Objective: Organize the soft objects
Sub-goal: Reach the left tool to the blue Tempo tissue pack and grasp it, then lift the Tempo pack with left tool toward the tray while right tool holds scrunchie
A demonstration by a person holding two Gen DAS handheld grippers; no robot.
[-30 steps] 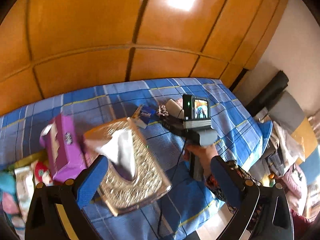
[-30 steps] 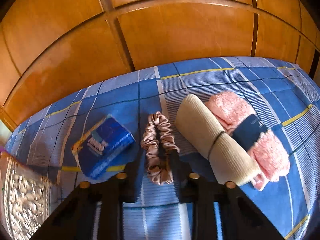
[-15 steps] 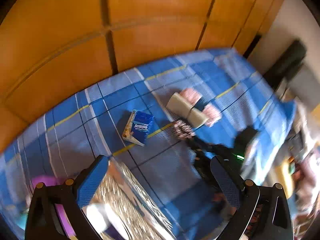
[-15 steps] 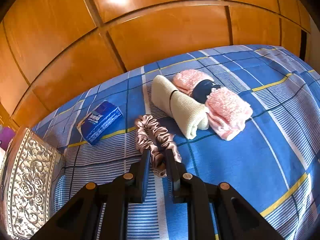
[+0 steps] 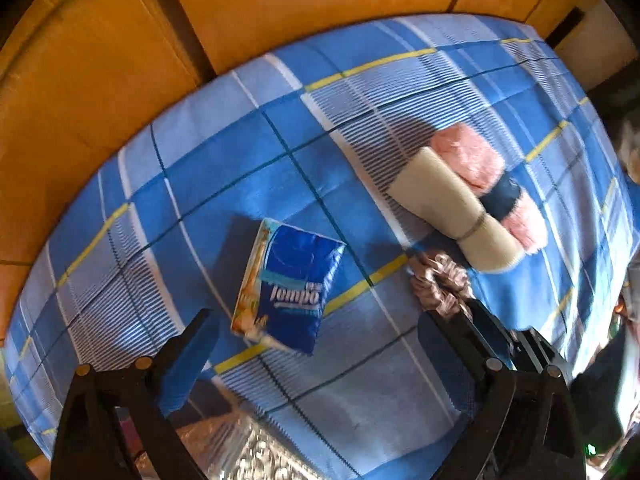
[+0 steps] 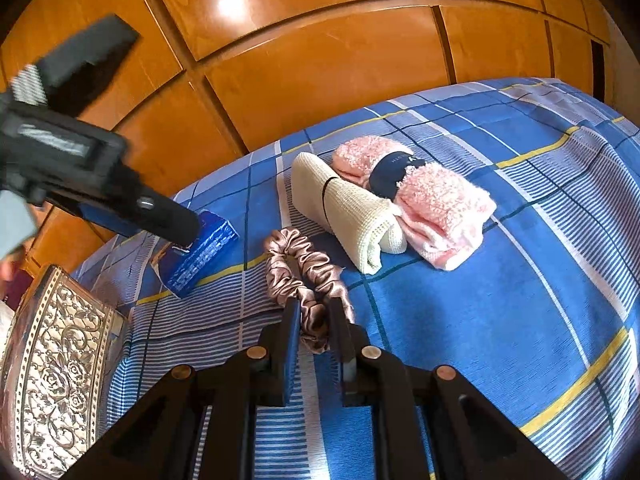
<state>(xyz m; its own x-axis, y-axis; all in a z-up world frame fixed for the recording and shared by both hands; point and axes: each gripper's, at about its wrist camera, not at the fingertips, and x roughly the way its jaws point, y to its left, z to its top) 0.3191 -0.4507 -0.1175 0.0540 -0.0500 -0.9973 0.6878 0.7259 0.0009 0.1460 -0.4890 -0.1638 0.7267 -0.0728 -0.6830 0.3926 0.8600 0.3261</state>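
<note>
Since a second ago our left gripper [image 5: 316,344] has swung over the blue tissue pack [image 5: 290,286], jaws wide, empty. Right gripper [image 6: 314,326] clamps the mauve satin scrunchie [image 6: 304,270] on the checked bedspread [image 6: 500,300]; slippery fabric may slide free when lifted. Count: one scrunchie, one tissue pack, one cream rolled cloth [image 6: 346,210], one pink fleecy bundle [image 6: 432,204].
</note>
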